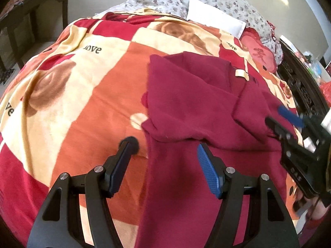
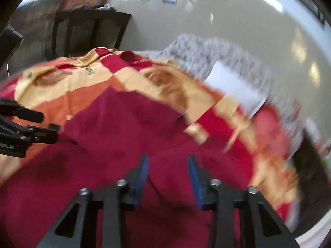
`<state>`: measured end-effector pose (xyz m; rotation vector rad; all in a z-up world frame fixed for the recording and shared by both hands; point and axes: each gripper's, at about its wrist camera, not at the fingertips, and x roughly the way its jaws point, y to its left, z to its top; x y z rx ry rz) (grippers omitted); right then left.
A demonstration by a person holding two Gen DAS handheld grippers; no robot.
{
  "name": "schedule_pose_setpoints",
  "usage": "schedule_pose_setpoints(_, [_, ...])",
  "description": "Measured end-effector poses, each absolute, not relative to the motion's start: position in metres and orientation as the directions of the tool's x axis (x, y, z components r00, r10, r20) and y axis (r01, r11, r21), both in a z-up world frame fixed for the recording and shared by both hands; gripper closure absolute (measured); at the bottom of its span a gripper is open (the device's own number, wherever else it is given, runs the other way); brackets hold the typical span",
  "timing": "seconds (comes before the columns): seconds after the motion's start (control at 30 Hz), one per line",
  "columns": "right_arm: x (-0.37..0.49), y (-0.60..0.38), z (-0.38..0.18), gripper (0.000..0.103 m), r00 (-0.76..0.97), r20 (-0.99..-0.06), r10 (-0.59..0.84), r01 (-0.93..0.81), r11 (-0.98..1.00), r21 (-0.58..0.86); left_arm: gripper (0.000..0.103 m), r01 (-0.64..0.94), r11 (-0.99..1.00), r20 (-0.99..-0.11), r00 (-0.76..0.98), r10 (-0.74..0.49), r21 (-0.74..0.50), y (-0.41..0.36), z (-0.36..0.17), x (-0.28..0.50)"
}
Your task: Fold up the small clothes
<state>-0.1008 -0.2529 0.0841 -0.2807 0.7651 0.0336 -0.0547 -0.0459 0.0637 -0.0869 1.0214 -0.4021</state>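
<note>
While the maroon garment (image 1: 186,103) lies partly folded on the bed, the left hand-held gripper (image 1: 165,146) is held released, its jaws spread wide across the garment's left edge: the left finger over bare blanket (image 1: 82,95), the right finger over the cloth. Nothing is gripped by it. The right hand-held gripper (image 2: 167,161) is likewise seen with its jaws apart, a raised ridge of maroon cloth lying between the pads; whether the cloth is touched cannot be told, since the right wrist view is blurred. In the left wrist view it is seen at the garment's right side (image 1: 277,117).

The step in hand is judged to be a fresh grasp for the next fold. It would be done well if both layers at the near left edge were pinched together, and the blanket beneath left out of the grip. The two grippers should be lifted level, so that the fold line stays straight and the folded upper part is not dragged open.

The garment's left edge is plain against the orange patch; its right edge runs near the bed's right side, where a dark carved frame (image 1: 300,86) stands close. Open blanket is offered to the left and far side. A white pillow (image 1: 215,18) lies well apart at the far end, and a dark table (image 1: 35,10) stands beyond the bed's far left.
</note>
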Motion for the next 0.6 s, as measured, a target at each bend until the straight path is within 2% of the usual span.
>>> schedule_pose_setpoints(0.07, [-0.111,-0.272,0.086,0.062,0.712,-0.702,-0.002,-0.103,0.989,-0.107,0.037,0.295,0.918,-0.800,0.463,-0.381,-0.267,-0.046,0.066,-0.053])
schedule_pose_setpoints(0.13, [-0.126,-0.288,0.089,0.058,0.704,-0.710,-0.019,-0.044,0.997,-0.071,0.037,0.317,0.901,-0.778,0.467,-0.420,-0.296,-0.052,0.069,-0.051])
schedule_pose_setpoints(0.23, [-0.149,-0.316,0.088,0.058,0.689,-0.724,-0.037,0.027,0.999,-0.025,0.037,0.377,0.869,-0.751,0.457,-0.476,-0.322,-0.074,0.076,-0.048])
schedule_pose_setpoints(0.37, [-0.189,-0.350,0.088,0.057,0.693,-0.720,-0.018,0.140,0.984,0.110,0.037,0.496,0.790,-0.707,0.407,-0.578,-0.360,-0.122,0.080,-0.041])
schedule_pose_setpoints(0.6, [-0.232,-0.385,0.079,0.057,0.694,-0.720,0.007,0.240,0.941,0.240,0.037,0.585,0.751,-0.744,0.345,-0.573,-0.307,-0.196,0.070,-0.023])
